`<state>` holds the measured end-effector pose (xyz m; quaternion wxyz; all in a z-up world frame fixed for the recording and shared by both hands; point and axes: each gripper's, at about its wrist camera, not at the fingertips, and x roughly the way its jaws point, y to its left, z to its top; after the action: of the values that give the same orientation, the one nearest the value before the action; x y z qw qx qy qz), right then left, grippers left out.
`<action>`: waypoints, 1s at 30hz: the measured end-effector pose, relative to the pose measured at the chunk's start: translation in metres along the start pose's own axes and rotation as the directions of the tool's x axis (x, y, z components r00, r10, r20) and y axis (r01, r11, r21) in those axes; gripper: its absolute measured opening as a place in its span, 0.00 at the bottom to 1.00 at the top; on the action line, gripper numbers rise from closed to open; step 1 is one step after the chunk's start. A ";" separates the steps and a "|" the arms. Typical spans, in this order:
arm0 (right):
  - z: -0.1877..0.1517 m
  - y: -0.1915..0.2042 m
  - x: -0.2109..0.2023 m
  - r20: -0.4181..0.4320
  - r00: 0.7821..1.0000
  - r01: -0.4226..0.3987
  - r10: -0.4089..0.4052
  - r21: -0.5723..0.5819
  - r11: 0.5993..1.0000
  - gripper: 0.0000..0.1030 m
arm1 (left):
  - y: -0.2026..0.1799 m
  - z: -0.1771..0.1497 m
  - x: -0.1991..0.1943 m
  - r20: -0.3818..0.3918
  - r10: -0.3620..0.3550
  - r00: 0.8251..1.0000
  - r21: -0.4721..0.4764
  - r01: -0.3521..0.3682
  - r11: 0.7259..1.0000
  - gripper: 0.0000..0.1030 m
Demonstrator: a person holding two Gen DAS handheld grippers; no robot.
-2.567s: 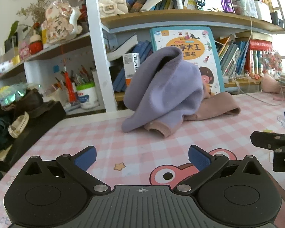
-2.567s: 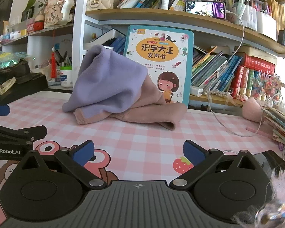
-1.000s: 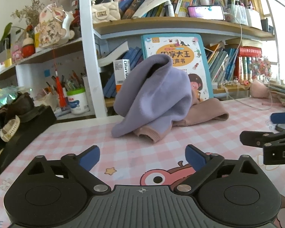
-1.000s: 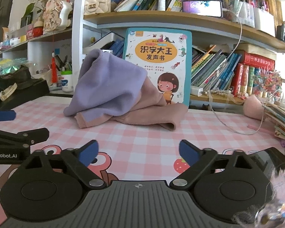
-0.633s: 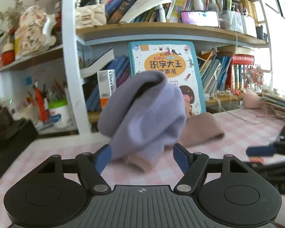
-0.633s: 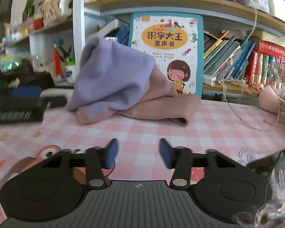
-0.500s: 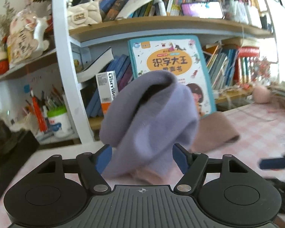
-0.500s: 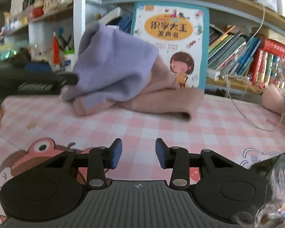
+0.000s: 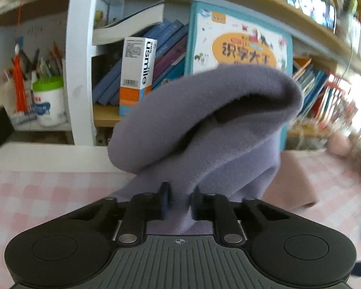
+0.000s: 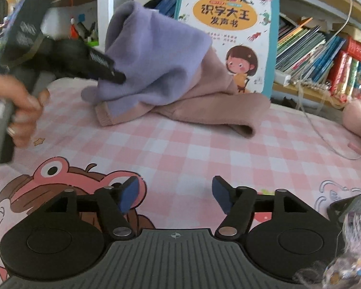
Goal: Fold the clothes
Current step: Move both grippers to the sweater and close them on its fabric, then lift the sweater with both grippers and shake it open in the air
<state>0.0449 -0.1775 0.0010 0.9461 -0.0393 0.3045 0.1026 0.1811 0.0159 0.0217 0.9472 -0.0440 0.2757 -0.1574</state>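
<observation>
A crumpled purple and dusty-pink garment (image 10: pixel 161 72) lies heaped on the pink checked tablecloth (image 10: pixel 204 149), leaning against a picture book. My left gripper (image 9: pixel 179 201) is shut on a purple fold of the garment (image 9: pixel 204 130); in the right wrist view it (image 10: pixel 118 77) meets the heap's left side, held by a hand (image 10: pixel 16 110). My right gripper (image 10: pixel 177 193) is open and empty, low over the cloth, well in front of the garment.
A tall children's picture book (image 10: pixel 228 31) stands behind the garment against a bookshelf (image 9: pixel 81 60) full of books. A pen cup (image 9: pixel 49 103) sits at the left. A cable (image 10: pixel 325 132) and a pink object (image 10: pixel 356 118) lie at the right.
My left gripper moved forward to the garment and shut on its purple fold. My right gripper narrowed, then opened again, and stayed back over the cloth.
</observation>
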 end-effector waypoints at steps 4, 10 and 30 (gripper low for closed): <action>0.000 0.001 0.001 -0.005 0.999 -0.033 0.033 -0.005 0.999 0.73 | 0.004 0.010 -0.050 0.045 -0.138 0.989 -0.007 0.139 0.990 0.11; -0.001 0.011 -0.005 0.043 0.994 -0.099 0.102 -0.069 0.993 0.74 | -0.025 0.026 -0.157 0.202 -0.335 0.920 0.031 0.336 0.941 0.08; -0.009 0.067 -0.043 0.194 0.963 -0.124 0.188 -0.300 0.946 0.89 | -0.031 0.037 -0.212 0.288 -0.472 0.833 -0.065 0.508 0.859 0.08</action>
<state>-0.0090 -0.1207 0.0177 0.9472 -0.1392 0.1822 0.2240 0.0230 0.0554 0.1661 0.8975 -0.1994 0.1377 -0.3684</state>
